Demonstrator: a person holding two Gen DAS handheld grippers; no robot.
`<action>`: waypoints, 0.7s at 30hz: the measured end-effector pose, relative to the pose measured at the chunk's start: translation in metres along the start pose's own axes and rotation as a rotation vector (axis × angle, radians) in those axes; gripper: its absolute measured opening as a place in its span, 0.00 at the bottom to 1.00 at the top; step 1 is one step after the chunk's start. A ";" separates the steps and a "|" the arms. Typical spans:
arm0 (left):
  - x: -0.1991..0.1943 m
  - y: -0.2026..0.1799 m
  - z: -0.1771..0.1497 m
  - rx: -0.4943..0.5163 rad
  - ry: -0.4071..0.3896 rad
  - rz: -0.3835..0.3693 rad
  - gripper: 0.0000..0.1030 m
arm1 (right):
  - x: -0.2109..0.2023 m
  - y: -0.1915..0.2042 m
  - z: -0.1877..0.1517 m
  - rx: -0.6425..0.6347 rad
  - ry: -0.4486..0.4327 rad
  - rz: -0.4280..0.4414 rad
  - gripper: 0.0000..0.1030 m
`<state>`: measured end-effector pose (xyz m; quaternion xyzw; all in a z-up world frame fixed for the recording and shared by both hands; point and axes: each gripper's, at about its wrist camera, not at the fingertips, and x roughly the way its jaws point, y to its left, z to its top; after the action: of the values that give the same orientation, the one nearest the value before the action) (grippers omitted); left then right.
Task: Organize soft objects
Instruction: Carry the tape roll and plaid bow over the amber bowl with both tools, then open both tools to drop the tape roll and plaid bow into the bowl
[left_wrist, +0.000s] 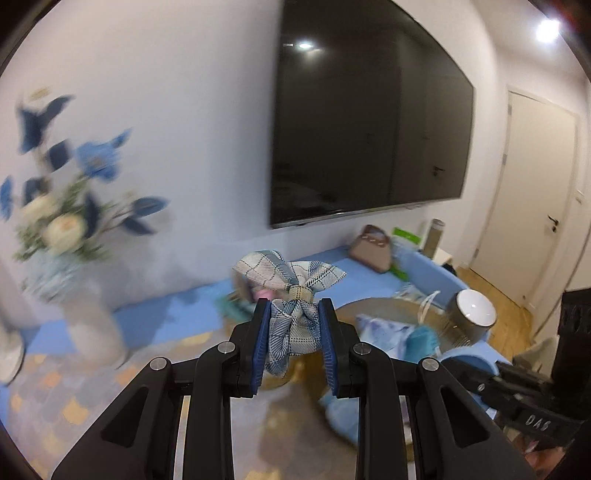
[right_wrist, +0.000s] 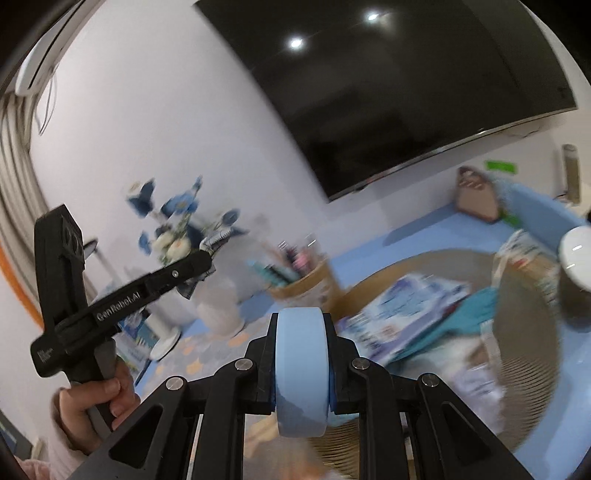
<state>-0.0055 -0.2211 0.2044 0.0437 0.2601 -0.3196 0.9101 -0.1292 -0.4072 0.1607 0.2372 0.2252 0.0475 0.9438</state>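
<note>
Both grippers full, held up over the round counter.

My left gripper (left_wrist: 294, 325) was clamped on a knotted plaid cloth (left_wrist: 293, 314), its bow ends fanning out past the pads. My right gripper (right_wrist: 301, 354) was pinched nearly shut on a pale blue band (right_wrist: 301, 373) standing on edge. Beyond lay the round counter (right_wrist: 532, 373) with a teal cloth (right_wrist: 469, 314), then flowers (left_wrist: 70, 218) and the TV (left_wrist: 369, 122).

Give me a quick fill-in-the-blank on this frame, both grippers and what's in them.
1. The left gripper is shut on a ____ cloth tied in a knot.
2. The right gripper pinches a light ____ band.
3. On the wall hangs a large black ____.

Missing words: plaid; blue; TV
</note>
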 end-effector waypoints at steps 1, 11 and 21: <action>0.006 -0.008 0.003 0.010 0.002 -0.016 0.22 | -0.005 -0.005 0.005 -0.004 -0.009 -0.027 0.17; 0.074 -0.067 0.009 0.058 0.098 -0.158 0.26 | -0.017 -0.067 0.028 -0.023 0.083 -0.311 0.17; 0.101 -0.093 -0.004 0.156 0.167 -0.141 0.99 | -0.004 -0.099 0.040 0.004 0.229 -0.456 0.89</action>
<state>0.0034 -0.3502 0.1580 0.1224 0.3115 -0.3975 0.8544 -0.1162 -0.5126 0.1470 0.1755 0.3782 -0.1405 0.8980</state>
